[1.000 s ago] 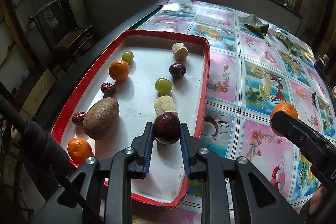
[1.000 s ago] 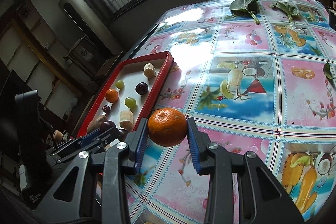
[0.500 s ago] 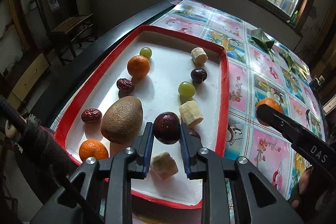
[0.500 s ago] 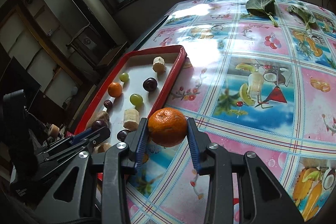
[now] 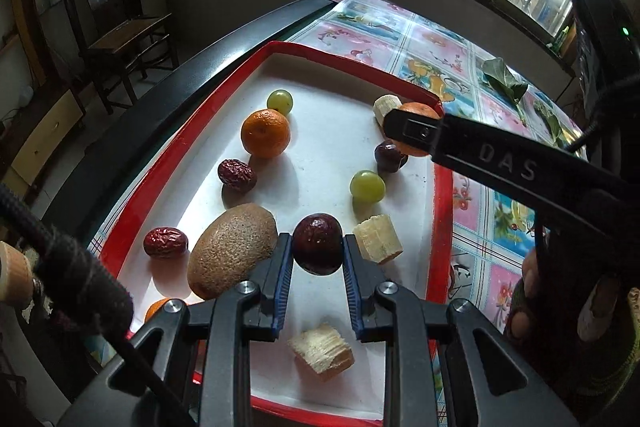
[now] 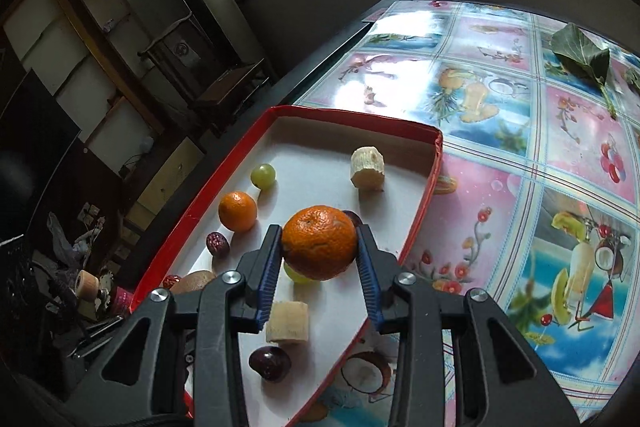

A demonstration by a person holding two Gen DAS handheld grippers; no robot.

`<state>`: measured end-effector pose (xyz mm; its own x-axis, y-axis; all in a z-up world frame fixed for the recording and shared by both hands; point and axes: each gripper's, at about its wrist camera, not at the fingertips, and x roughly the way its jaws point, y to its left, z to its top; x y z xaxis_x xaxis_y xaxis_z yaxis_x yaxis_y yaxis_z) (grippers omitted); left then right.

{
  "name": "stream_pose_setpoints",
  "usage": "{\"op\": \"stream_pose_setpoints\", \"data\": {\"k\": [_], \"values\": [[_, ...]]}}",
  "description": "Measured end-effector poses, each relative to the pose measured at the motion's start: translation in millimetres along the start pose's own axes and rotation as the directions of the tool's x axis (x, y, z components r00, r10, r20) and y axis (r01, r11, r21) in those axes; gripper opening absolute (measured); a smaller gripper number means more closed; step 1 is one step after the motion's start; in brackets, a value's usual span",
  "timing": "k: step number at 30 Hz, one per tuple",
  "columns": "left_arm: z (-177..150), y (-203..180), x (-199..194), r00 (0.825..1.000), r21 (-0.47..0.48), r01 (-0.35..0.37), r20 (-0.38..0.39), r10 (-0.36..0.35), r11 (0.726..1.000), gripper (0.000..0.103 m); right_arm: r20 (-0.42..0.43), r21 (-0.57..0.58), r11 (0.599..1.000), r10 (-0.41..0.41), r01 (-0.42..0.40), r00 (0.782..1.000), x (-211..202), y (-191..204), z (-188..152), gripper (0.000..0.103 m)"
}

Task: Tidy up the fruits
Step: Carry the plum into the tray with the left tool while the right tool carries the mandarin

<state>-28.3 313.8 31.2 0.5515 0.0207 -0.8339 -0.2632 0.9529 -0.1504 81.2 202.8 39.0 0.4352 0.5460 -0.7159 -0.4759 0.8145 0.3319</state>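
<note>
Right gripper (image 6: pixel 318 253) carried mandarin (image 6: pixel 319 242) over tray (image 6: pixel 424 211); stem end up.

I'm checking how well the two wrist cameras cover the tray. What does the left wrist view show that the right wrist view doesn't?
Only the left wrist view shows the left gripper clamping a dark red wrinkled jujube and a cut banana chunk beneath it.

Only the right wrist view shows the whole orange mandarin in the right gripper.

Both show the red-rimmed white tray, brown fuzzy kiwi and loose orange mandarin.
</note>
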Motion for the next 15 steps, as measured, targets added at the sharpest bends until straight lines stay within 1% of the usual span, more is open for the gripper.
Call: {"op": "stream_pose_setpoints", "data": {"k": [4,8,12,15], "values": [[4,-1,9,1.000,0.012,-0.016,-0.014,0.016,1.000,0.024,-0.031,-0.027,1.000,-0.012,0.011,0.999,26,4,15,0.039],[5,-3,17,0.999,0.029,-0.023,-0.026,0.024,0.999,0.024,-0.075,-0.051,0.998,-0.031,0.028,0.997,50,4,22,0.039],[4,-6,25,0.998,0.041,-0.028,-0.046,0.030,0.999,0.024,-0.102,-0.076,0.996,-0.048,0.040,0.994,62,4,21,0.039],[2,-8,25,0.998,0.060,-0.053,-0.035,0.055,0.997,0.024,-0.106,-0.087,0.995,-0.056,0.047,0.993,64,3,22,0.039]]}}
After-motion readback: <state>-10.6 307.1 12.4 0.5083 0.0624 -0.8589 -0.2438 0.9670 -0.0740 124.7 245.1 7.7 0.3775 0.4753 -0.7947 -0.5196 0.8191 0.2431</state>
